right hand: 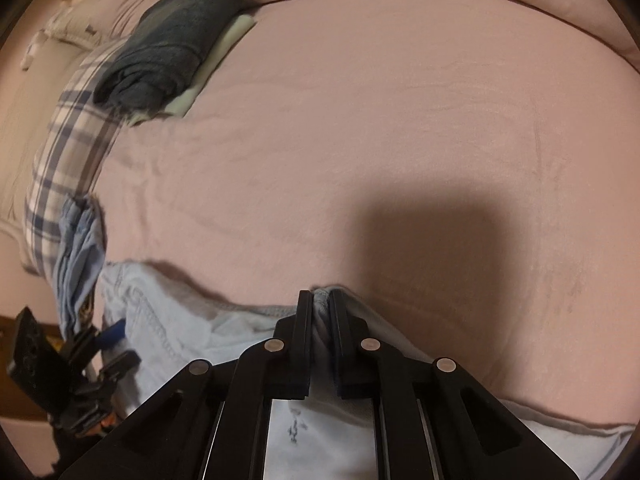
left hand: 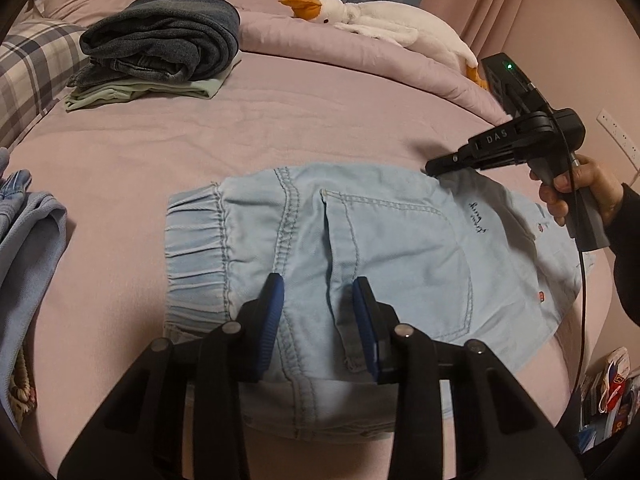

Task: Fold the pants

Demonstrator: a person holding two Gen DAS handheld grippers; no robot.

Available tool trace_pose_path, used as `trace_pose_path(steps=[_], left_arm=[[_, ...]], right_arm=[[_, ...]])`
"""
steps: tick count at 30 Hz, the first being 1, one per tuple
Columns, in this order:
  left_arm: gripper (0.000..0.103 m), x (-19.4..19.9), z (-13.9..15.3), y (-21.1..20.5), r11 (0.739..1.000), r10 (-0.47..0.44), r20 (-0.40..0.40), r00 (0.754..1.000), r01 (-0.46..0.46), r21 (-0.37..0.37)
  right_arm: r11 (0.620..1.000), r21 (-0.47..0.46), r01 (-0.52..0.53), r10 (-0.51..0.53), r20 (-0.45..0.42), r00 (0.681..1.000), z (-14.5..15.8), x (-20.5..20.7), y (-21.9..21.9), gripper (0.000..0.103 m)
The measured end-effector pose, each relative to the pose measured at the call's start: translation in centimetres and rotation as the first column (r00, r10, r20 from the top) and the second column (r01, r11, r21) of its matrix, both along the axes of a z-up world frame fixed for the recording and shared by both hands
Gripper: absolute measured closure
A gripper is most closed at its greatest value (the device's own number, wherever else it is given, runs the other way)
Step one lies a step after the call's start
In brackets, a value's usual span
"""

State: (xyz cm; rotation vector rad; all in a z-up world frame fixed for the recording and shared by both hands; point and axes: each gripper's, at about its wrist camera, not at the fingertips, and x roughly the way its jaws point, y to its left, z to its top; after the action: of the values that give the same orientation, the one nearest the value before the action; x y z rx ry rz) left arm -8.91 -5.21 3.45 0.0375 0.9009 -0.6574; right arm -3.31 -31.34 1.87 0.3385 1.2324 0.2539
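Observation:
Light blue denim pants (left hand: 400,240) lie folded on the pink bed sheet (left hand: 240,140), elastic waistband to the left and back pocket up. My left gripper (left hand: 318,292) is open just above the near edge of the pants, blue pads either side of the seam. My right gripper (right hand: 320,304) is shut on the far edge of the pants (right hand: 192,320), with pinched cloth between the pads. It also shows in the left wrist view (left hand: 436,168), held by a hand at the pants' right end.
A stack of folded dark jeans (left hand: 168,40) on a pale green garment stands at the back left by a plaid pillow (left hand: 28,76). A plush goose (left hand: 360,16) lies at the back. More blue clothes (left hand: 24,232) lie at the left edge.

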Motion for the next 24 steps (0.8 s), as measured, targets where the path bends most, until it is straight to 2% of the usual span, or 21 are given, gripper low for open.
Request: trace_pose_path(steps=[4, 6, 9, 10, 12, 13, 14, 16, 19, 21, 23, 24], left_arm=[[0.067, 0.1, 0.1, -0.1, 1.0, 0.008, -0.003, 1.0, -0.008, 0.005], [0.067, 0.1, 0.1, -0.2, 1.0, 0.012, -0.006, 1.0, -0.012, 0.006], [0.067, 0.1, 0.2, -0.3, 1.0, 0.021, -0.008, 1.0, -0.021, 0.011], [0.067, 0.1, 0.2, -0.3, 1.0, 0.024, -0.008, 1.0, -0.024, 0.011], [0.067, 0.1, 0.2, -0.3, 1.0, 0.029, -0.011, 1.0, -0.029, 0.011], [0.066, 0.1, 0.1, -0.4, 0.999, 0.031, -0.012, 0.999, -0.031, 0.012], [0.066, 0.1, 0.1, -0.4, 0.999, 0.032, -0.012, 0.999, -0.032, 0.013], [0.065, 0.0, 0.1, -0.5, 0.999, 0.035, -0.011, 0.999, -0.035, 0.02], [0.064, 0.1, 0.1, -0.8, 0.999, 0.037, -0.009, 0.999, -0.036, 0.036], [0.064, 0.1, 0.2, -0.9, 0.998, 0.041, -0.01, 0.999, -0.041, 0.042], [0.064, 0.1, 0.1, -0.9, 0.998, 0.042, -0.01, 0.999, -0.042, 0.043], [0.064, 0.1, 0.1, -0.9, 0.998, 0.043, -0.01, 0.999, -0.042, 0.044]], right_arm=[[0.994, -0.034, 0.104, -0.101, 0.086, 0.991, 1.2, -0.7, -1.2, 0.093], [0.99, -0.038, 0.137, -0.128, 0.19, 0.974, 3.1, -2.3, -1.5, 0.093], [0.99, -0.03, 0.139, -0.125, 0.28, 0.952, 5.1, -5.4, -1.5, 0.09], [0.99, -0.041, 0.137, -0.119, 0.291, 0.949, 5.4, -6.4, -1.6, 0.086], [0.987, -0.074, 0.145, -0.117, 0.298, 0.947, 5.4, -8.4, -2.2, 0.074], [0.984, -0.09, 0.153, -0.119, 0.299, 0.947, 5.2, -9.5, -2.5, 0.064], [0.982, -0.098, 0.159, -0.123, 0.298, 0.947, 4.8, -10.6, -2.9, 0.061], [0.982, -0.077, 0.172, -0.143, 0.289, 0.947, 3.9, -12.2, -3.4, 0.061], [0.988, 0.021, 0.15, -0.151, 0.254, 0.955, 1.8, -14.0, -4.1, 0.061], [0.988, 0.031, 0.151, -0.154, 0.236, 0.959, 0.7, -14.4, -4.5, 0.061], [0.981, 0.026, 0.192, -0.193, 0.236, 0.952, -0.5, -14.8, -6.2, 0.063], [0.974, 0.068, 0.215, -0.225, 0.249, 0.942, -0.7, -15.1, -7.5, 0.064]])
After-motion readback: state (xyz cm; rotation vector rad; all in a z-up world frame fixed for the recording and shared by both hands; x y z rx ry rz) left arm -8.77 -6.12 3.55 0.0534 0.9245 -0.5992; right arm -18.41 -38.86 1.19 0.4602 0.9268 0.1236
